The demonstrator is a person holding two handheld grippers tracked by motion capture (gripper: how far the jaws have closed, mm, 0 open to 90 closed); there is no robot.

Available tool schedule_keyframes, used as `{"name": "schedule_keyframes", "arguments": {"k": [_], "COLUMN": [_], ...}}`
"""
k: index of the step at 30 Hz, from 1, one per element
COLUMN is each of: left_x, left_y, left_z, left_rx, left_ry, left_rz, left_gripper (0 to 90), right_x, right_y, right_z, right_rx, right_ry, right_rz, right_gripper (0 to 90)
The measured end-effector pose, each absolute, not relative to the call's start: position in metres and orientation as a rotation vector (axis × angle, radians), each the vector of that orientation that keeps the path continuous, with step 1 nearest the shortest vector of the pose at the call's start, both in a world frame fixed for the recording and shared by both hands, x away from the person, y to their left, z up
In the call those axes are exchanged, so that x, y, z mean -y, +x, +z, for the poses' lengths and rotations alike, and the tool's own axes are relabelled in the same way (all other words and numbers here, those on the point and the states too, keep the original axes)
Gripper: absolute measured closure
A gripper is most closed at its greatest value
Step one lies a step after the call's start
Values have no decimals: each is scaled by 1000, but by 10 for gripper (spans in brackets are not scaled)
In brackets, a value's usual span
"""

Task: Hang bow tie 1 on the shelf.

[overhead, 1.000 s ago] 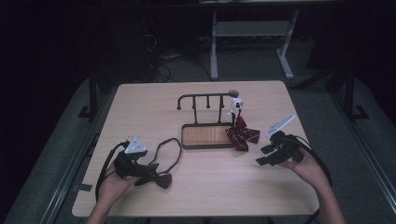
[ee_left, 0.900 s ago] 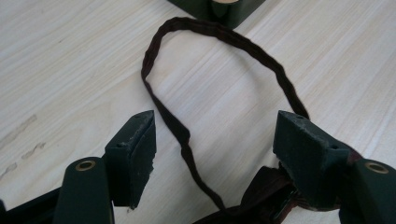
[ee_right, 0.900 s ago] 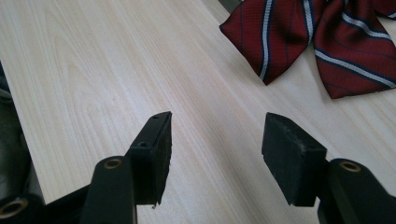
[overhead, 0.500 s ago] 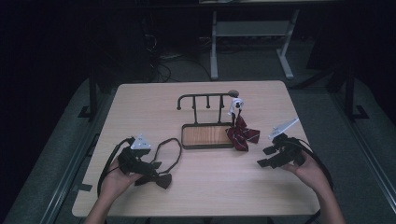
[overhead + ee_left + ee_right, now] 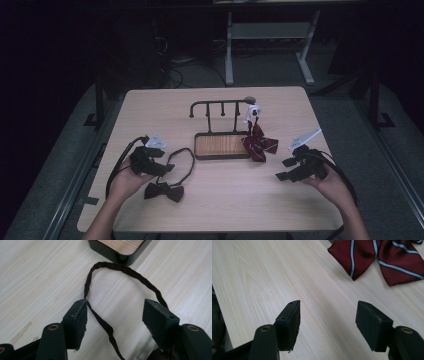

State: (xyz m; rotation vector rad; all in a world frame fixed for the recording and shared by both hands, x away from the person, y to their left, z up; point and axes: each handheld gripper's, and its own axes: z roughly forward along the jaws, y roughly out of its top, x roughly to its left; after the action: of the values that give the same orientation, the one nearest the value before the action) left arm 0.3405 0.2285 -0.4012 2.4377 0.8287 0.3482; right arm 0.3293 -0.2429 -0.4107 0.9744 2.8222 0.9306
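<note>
From the high view I see my left gripper [image 5: 161,169] at lower left, beside the dark bow tie [image 5: 164,191] on the bench [image 5: 220,200]. My left gripper view shows jaws spread around its strap [image 5: 120,268]. My right gripper [image 5: 328,315] gapes empty, the striped bow tie [image 5: 377,257] upper right.

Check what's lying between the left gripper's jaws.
The dark strap of the bow tie loops on bare table between the open left gripper jaws, unclamped. The jaws hide the strap's lower ends.

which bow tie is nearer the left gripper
The dark bow tie with the thin strap loop, lying by the left gripper; the red striped bow tie lies beside the rack's tray.
</note>
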Motion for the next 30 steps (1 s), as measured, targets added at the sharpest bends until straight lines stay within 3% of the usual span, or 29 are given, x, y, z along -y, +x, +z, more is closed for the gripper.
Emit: {"name": "schedule_keyframes", "arguments": {"k": [16, 24, 30], "left_x": [-216, -218, -218], "left_y": [373, 386, 392], "left_z": [-408, -415, -421], "left_rx": [-858, -900, -925], "left_ry": [2520, 2549, 2564], "left_rz": [307, 302, 291], "left_gripper": [437, 547, 579], "right_x": [245, 245, 246], "right_y": [325, 324, 323], "right_z": [-407, -405, -403], "right_rx": [-2803, -2797, -2789], "right_ry": [975, 973, 974], "right_rz": [931, 919, 924], "right_gripper": [355, 354, 353]}}
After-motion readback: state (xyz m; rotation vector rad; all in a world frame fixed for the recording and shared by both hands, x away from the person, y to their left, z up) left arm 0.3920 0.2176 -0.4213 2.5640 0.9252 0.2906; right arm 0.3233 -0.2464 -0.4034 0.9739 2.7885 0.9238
